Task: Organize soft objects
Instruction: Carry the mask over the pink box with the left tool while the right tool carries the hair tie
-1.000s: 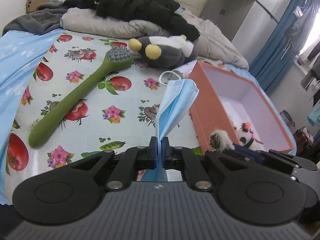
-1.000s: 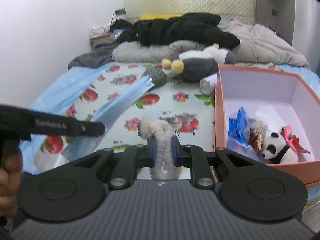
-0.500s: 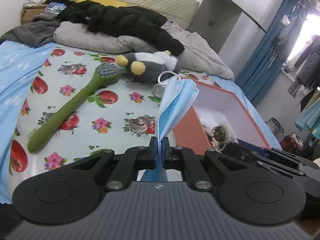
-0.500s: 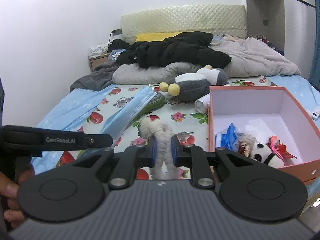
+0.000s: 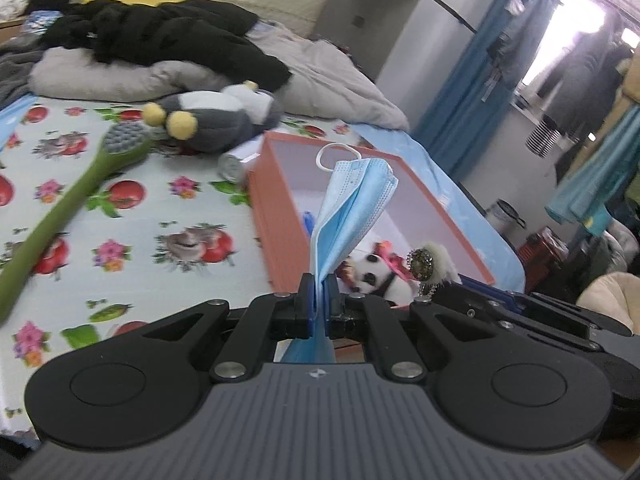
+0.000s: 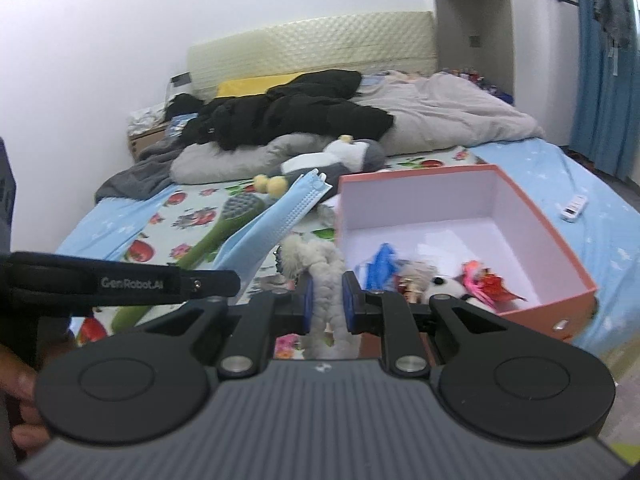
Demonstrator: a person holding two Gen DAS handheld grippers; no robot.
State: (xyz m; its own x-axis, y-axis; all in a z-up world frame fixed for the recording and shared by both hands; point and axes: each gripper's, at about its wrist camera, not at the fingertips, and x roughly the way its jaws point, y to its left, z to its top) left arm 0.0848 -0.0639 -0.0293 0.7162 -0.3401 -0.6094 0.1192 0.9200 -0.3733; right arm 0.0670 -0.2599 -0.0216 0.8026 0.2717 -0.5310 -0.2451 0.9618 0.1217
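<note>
Both pairs of fingers are clamped on soft things above the bed.

The left gripper (image 5: 319, 304) has its fingers pinched nearly together on a blue face mask (image 5: 352, 208), which stands up in front of the orange box (image 5: 272, 220). The right gripper (image 6: 326, 302) squeezes a white braided rope toy (image 6: 320, 264) just beside that box, where a small panda plush (image 6: 442, 286) lies inside.

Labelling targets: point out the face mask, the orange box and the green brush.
face mask (image 5: 352, 208), left wrist view, middle of the pleated blue panel.
orange box (image 6: 544, 222), right wrist view, right rim.
green brush (image 5: 80, 188), left wrist view, upper handle below the grey head.
</note>
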